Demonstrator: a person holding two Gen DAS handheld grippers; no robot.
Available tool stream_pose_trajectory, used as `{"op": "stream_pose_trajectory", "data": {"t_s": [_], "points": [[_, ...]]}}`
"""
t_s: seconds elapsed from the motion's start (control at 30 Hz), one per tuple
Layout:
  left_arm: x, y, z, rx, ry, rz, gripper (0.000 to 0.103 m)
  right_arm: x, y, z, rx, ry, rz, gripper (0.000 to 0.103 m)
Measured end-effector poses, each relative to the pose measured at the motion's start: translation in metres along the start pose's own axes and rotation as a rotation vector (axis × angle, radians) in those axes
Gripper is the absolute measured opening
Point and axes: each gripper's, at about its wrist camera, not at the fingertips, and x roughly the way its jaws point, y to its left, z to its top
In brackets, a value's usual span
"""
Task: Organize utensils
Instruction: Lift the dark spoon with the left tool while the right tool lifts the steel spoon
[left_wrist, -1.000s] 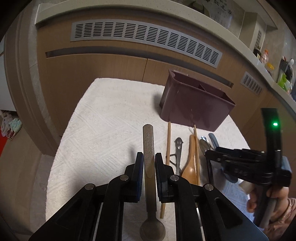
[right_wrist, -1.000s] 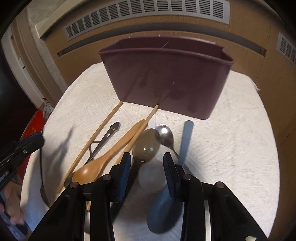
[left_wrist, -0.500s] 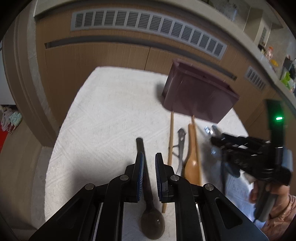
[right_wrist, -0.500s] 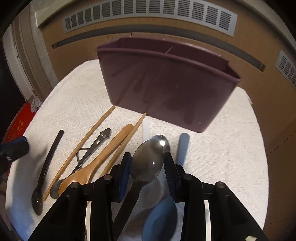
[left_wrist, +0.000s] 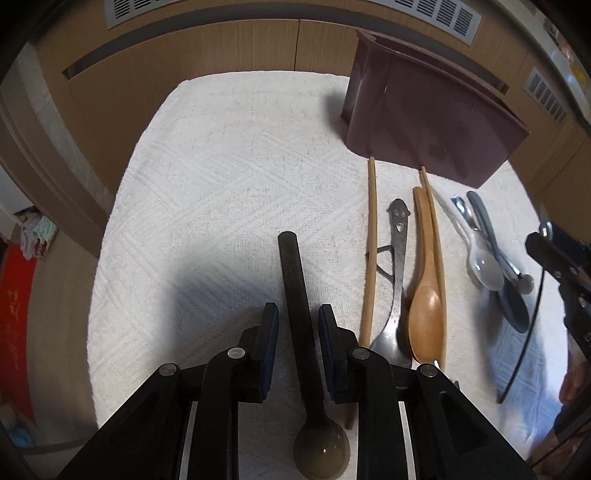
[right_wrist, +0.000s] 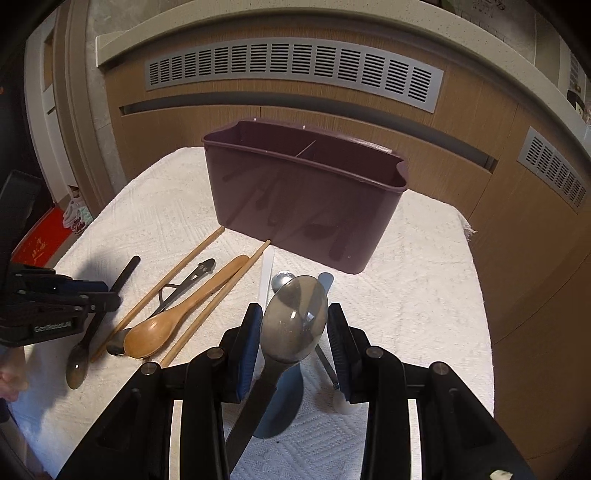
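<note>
Left gripper (left_wrist: 297, 319): we've let go. A second ago our fingers pinched the black spoon's handle up off the cloth; now they stand apart on either side of it, holding nothing.

Black spoon (left_wrist: 301, 332): back down on the white cloth (left_wrist: 221, 184), bowl near us, handle pointing far toward the cabinet. It lies just left of the other utensils, apart from them.

Right gripper (right_wrist: 294, 325): we've gone the other way. A second ago this dark spoon lay on the cloth under open fingers; now it's up in the air, and the bin has dropped lower in view.

Dark spoon (right_wrist: 293, 321): bowl up between the pads, handle slanting down and near-left. The pads look set against the bowl's sides, but we can't tell how firmly they bite.

Bin (right_wrist: 306, 199): maroon, standing at the far side of the cloth with a divider inside; we see nothing in it from this angle.

Row on the cloth: two chopsticks (left_wrist: 370, 243), a metal spoon with a smiley handle (left_wrist: 397, 258), a wooden spoon (left_wrist: 424, 302), then a clear spoon (left_wrist: 480, 258) and a blue spoon (left_wrist: 498, 273) further right, all waiting.

What it means: we judge the right hand has the first real pickup, so the bin comes next, while the left must grip again.

Risk: held by its rounded bowl, that spoon may slip or swing.
</note>
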Motion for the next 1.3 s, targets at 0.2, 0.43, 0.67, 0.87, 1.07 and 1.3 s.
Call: {"op": "stream_pose_trajectory", "data": {"t_s": [0.2,0.43,0.67,0.87,1.07,1.3], "points": [[0.004,-0.006,0.010,0.049,0.009,0.016,0.019,-0.004,-0.008,-0.005,0.022,-0.009,0.002,0.033],[-0.047,-0.005,-0.013,0.002,-0.230,-0.056,0.013,-0.012,-0.021,-0.011,0.071,-0.035,0.035,0.033],[-0.077,-0.019,-0.022,0.014,-0.346,-0.096,0.013,-0.018,-0.025,-0.013,0.103,-0.038,0.084,0.033],[-0.085,-0.027,-0.024,0.031,-0.378,-0.107,0.012,-0.032,-0.022,-0.015,0.086,-0.069,0.053,0.033],[-0.096,-0.027,-0.027,0.034,-0.406,-0.109,0.012,-0.042,-0.021,-0.015,0.074,-0.089,0.040,0.033],[-0.112,-0.027,-0.033,0.036,-0.445,-0.117,0.012,-0.054,-0.019,-0.014,0.068,-0.116,0.029,0.032]]}}
